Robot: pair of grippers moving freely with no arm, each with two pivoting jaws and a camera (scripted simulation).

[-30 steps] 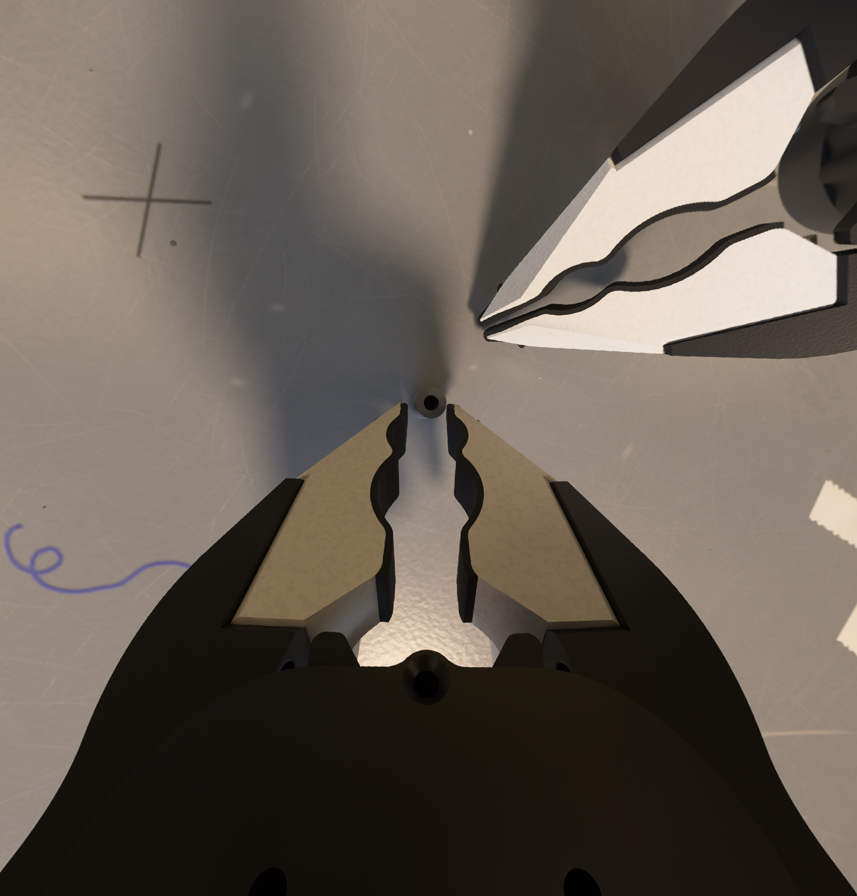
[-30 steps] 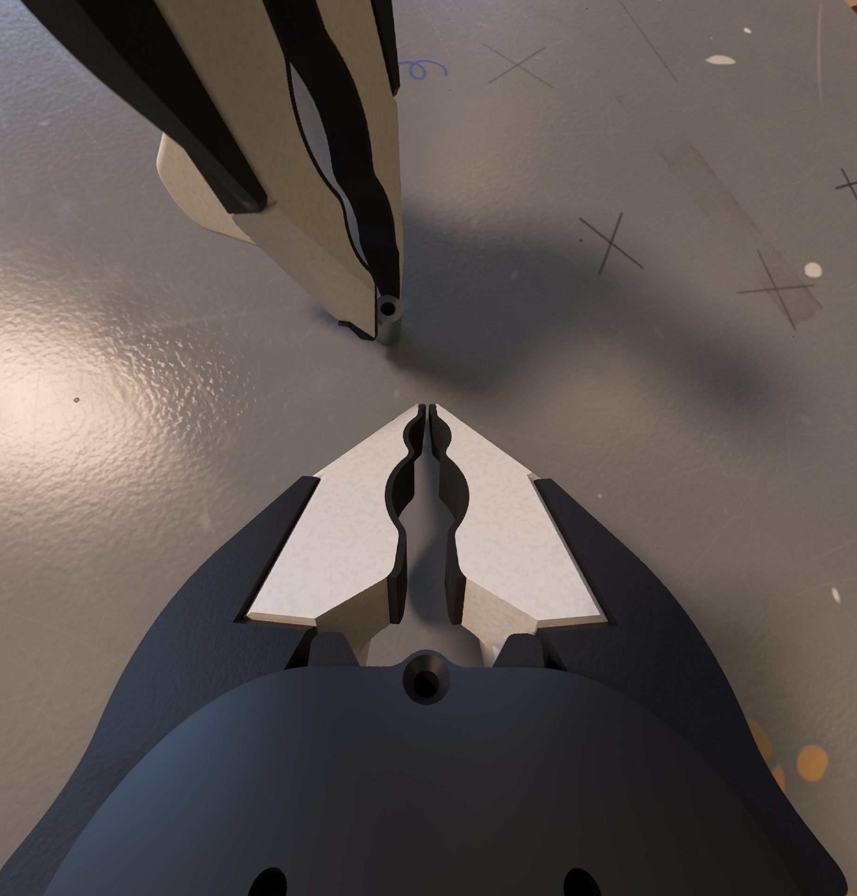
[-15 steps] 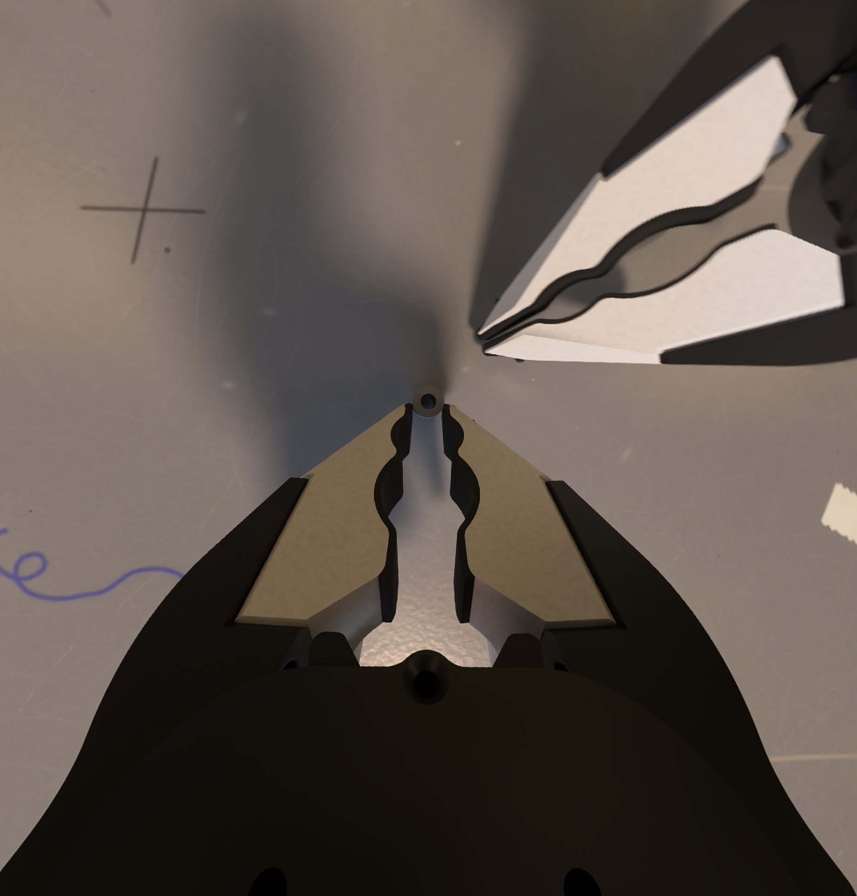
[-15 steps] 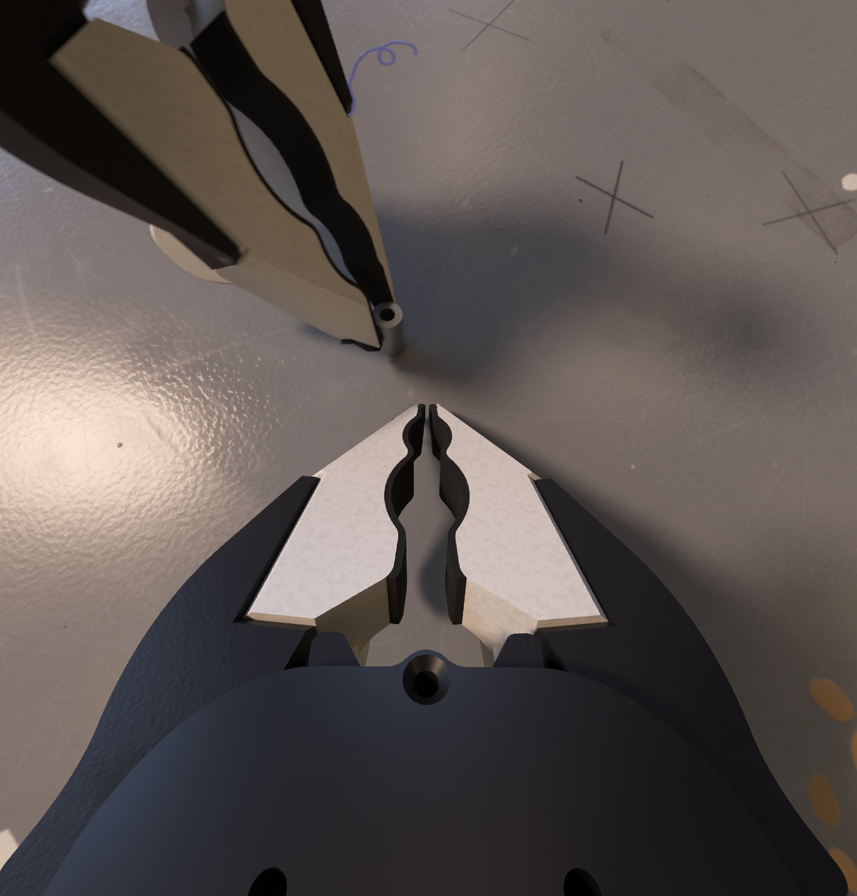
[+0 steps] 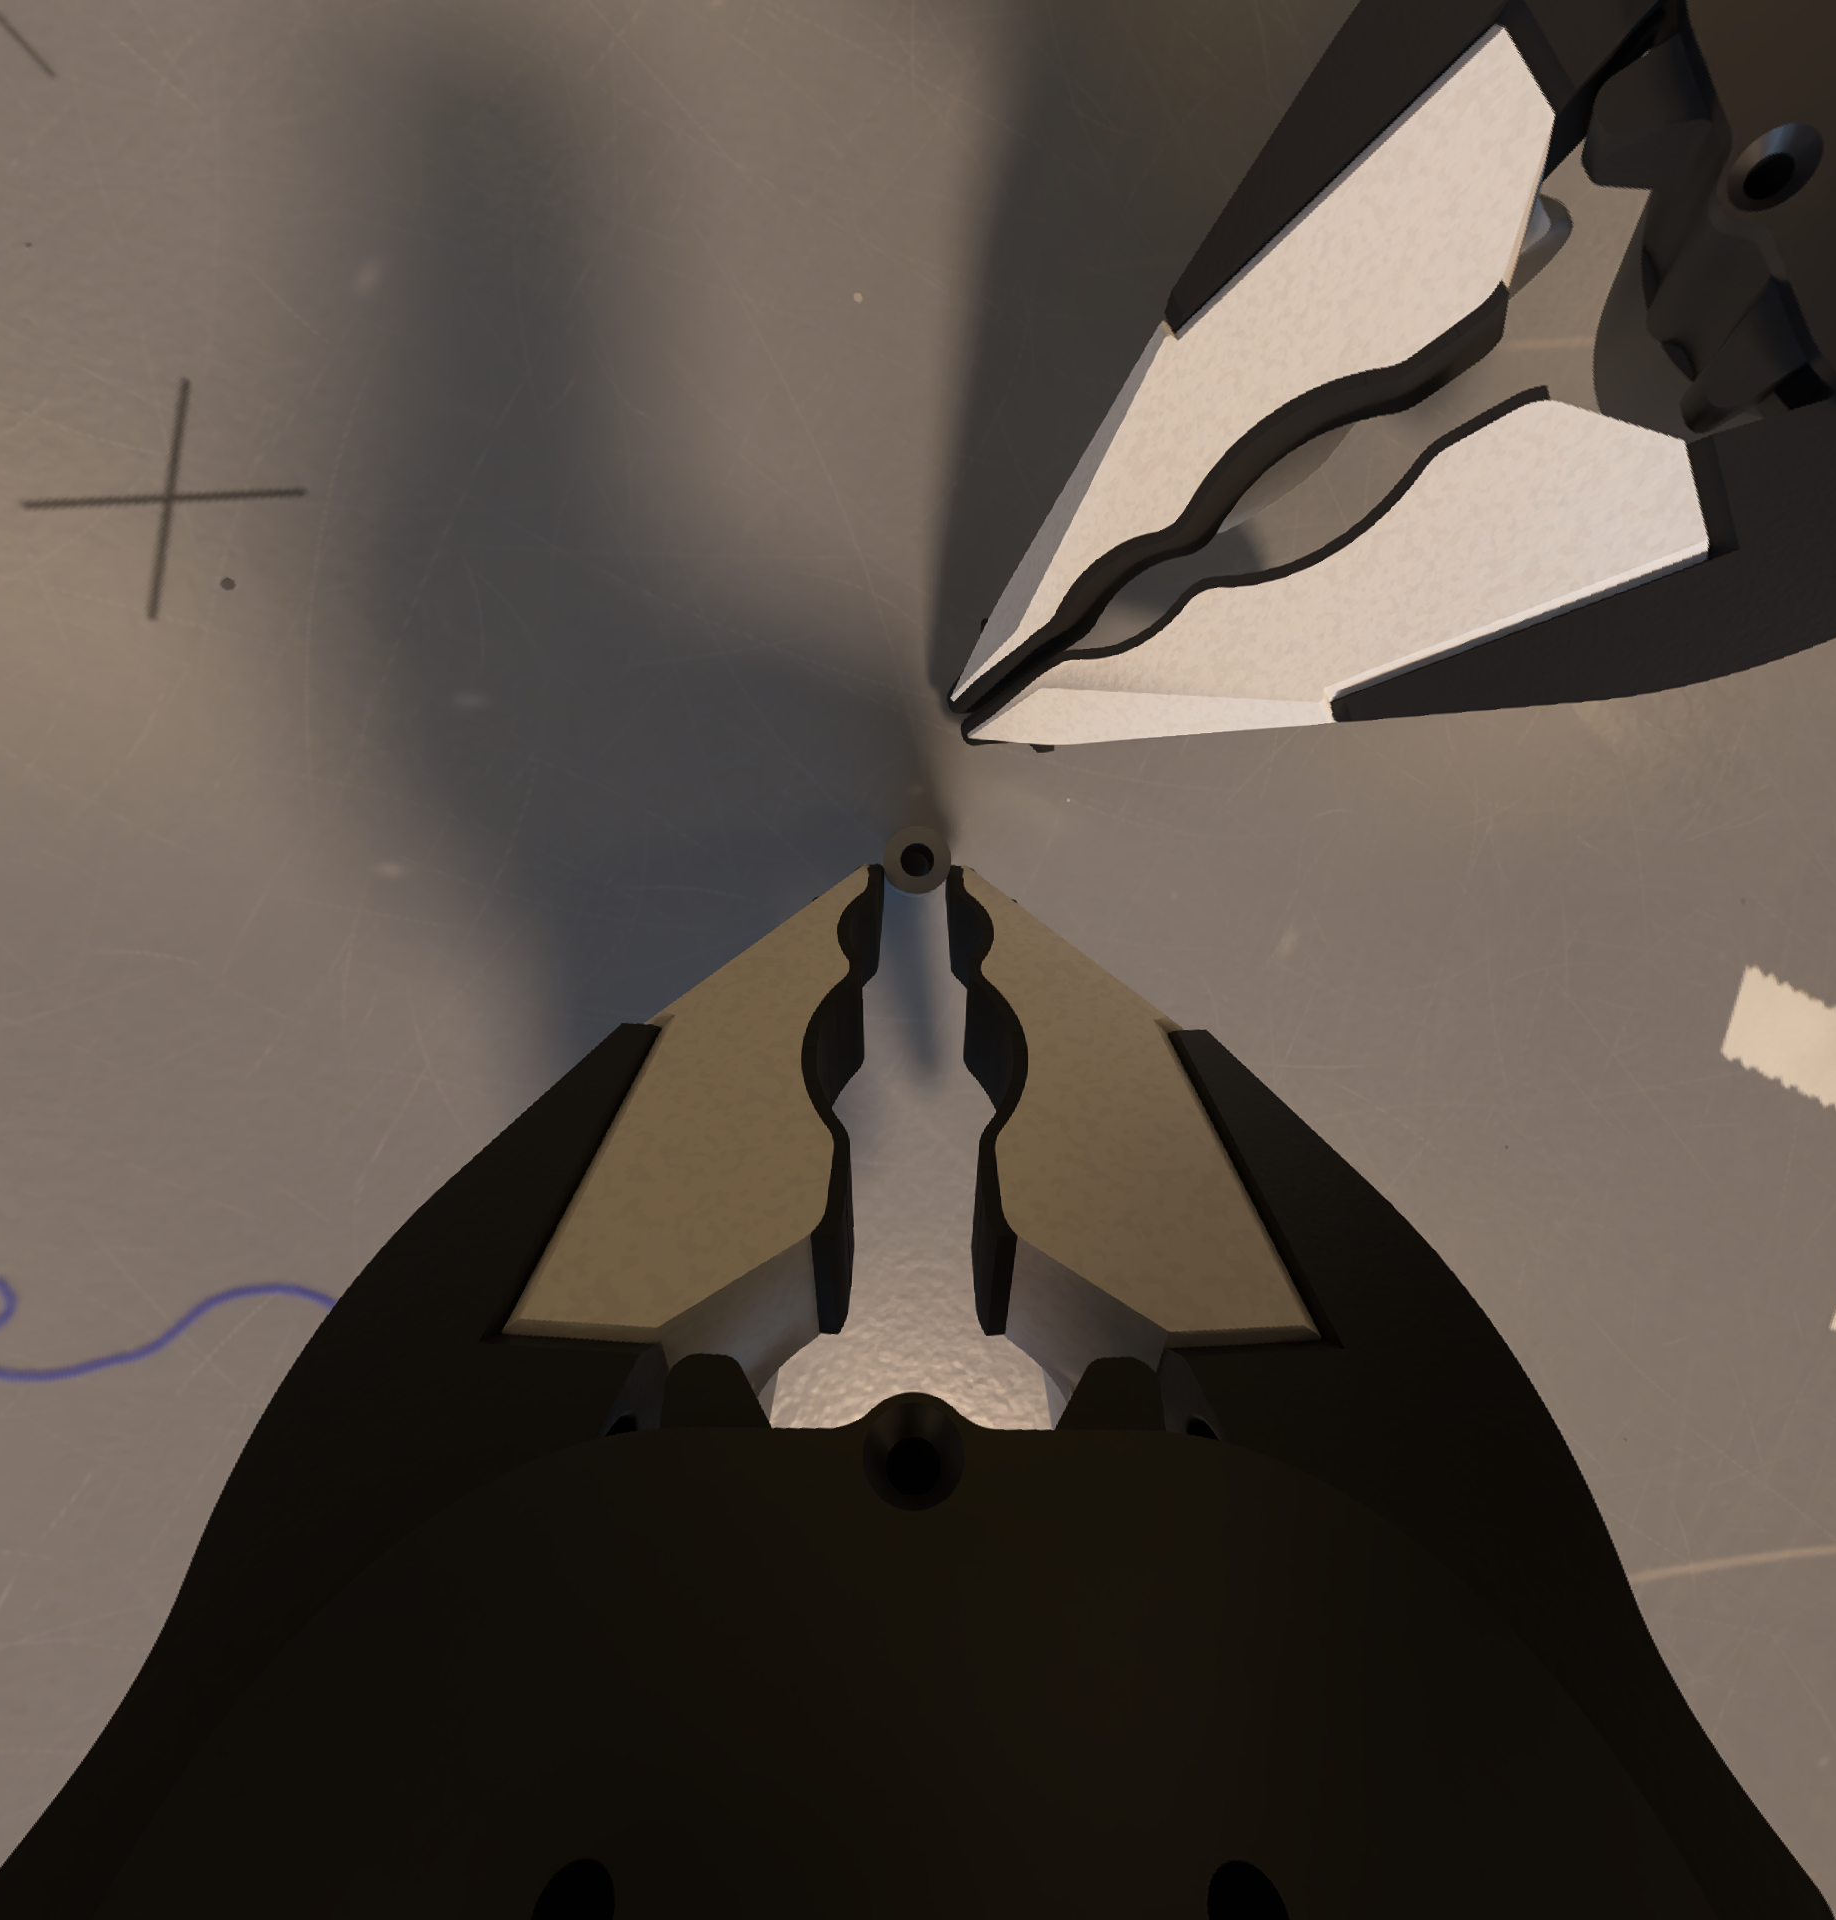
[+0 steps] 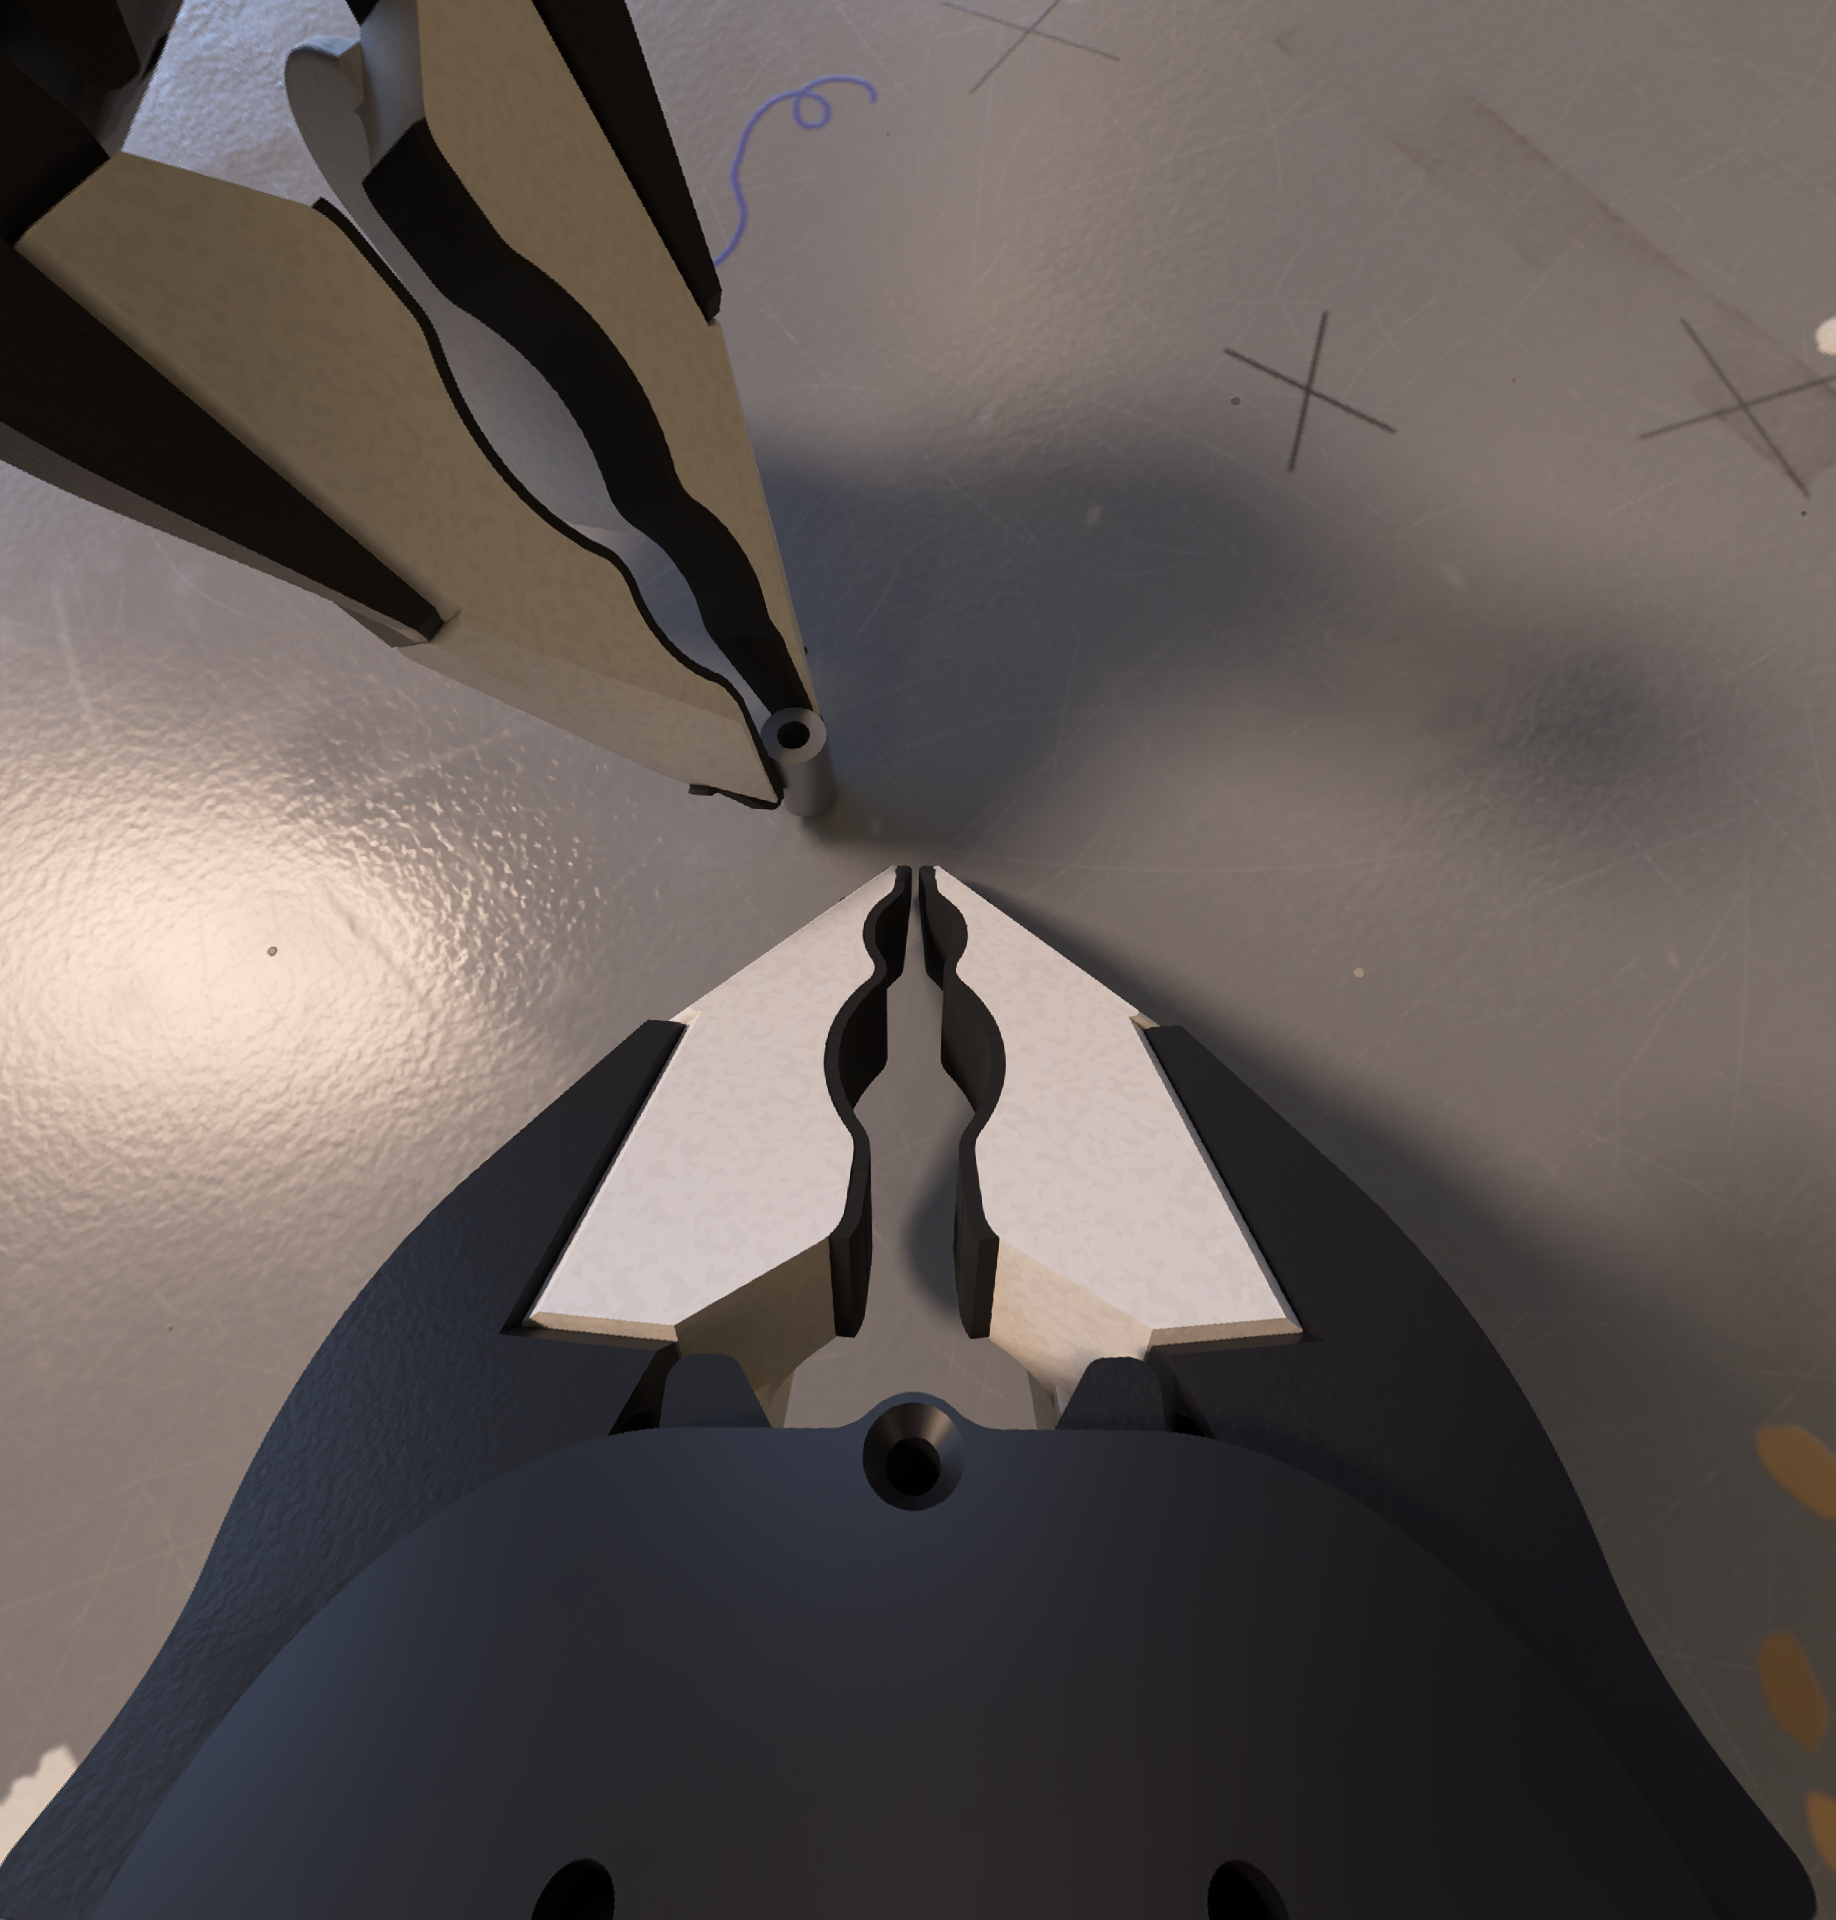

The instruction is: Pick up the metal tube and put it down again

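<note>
The metal tube [image 5: 916,860] is a small grey hollow cylinder that stands upright on the grey table. My left gripper [image 5: 914,883] has tan fingers, and its very tips are closed against the tube's sides. In the right wrist view the tube [image 6: 808,774] sits at the left gripper's [image 6: 779,774] tips, its lower end at the table surface. My right gripper [image 6: 914,873] has white fingers, is shut and empty, and its tips hover just short of the tube. It also shows in the left wrist view [image 5: 971,717], beyond the tube to the right.
Pencil crosses [image 5: 166,499] [image 6: 1309,390] and a blue scribble [image 5: 114,1340] mark the table [image 5: 270,935]. Pale tape pieces [image 5: 1797,1055] lie to the right in the left wrist view. Orange spots [image 6: 1797,1475] lie at the right edge in the right wrist view.
My left gripper's fingers have narrowed from a wider gap onto the tube. My right gripper has stayed shut and shifted slightly nearer the tube. The tube has stayed upright in place.
</note>
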